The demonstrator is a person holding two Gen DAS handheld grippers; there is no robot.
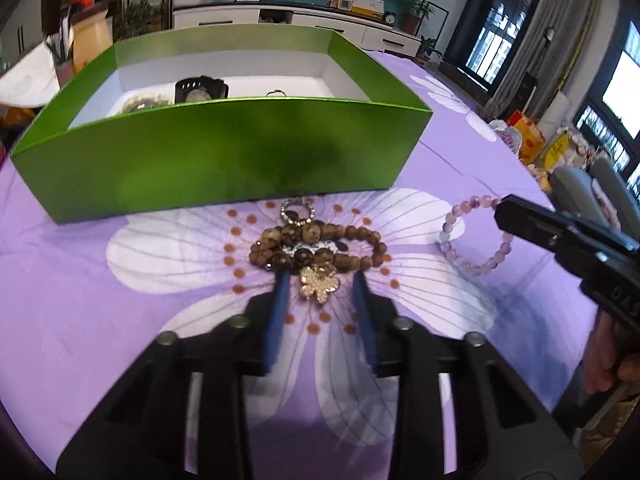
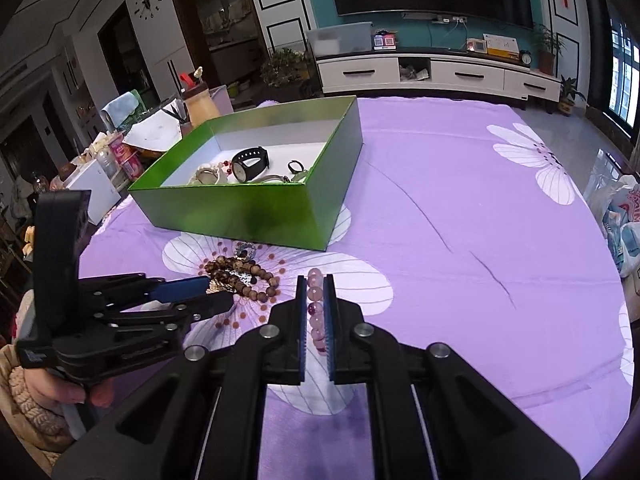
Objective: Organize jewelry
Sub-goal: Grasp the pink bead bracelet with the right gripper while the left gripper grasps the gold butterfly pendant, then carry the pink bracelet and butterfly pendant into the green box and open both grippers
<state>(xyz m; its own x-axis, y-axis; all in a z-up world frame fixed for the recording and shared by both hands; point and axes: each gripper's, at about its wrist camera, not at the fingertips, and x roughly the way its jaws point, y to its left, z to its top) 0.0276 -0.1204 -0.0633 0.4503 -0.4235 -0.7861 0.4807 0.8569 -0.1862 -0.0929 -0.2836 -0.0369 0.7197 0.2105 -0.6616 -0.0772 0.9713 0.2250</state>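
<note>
right claw (image 2: 316, 280) pinches the purple bead bracelet (image 2: 316, 312); left claw (image 1: 320, 276) spread around the gold charm (image 1: 320, 282).

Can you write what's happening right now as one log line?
right claw: shut on purple bracelet | left claw: around gold charm | box: behind

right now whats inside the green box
In the green box: a black watch, a pale bead bracelet, a small dark ring and a metal band. The near wall hides the floor just behind it, so more may lie there.
</note>
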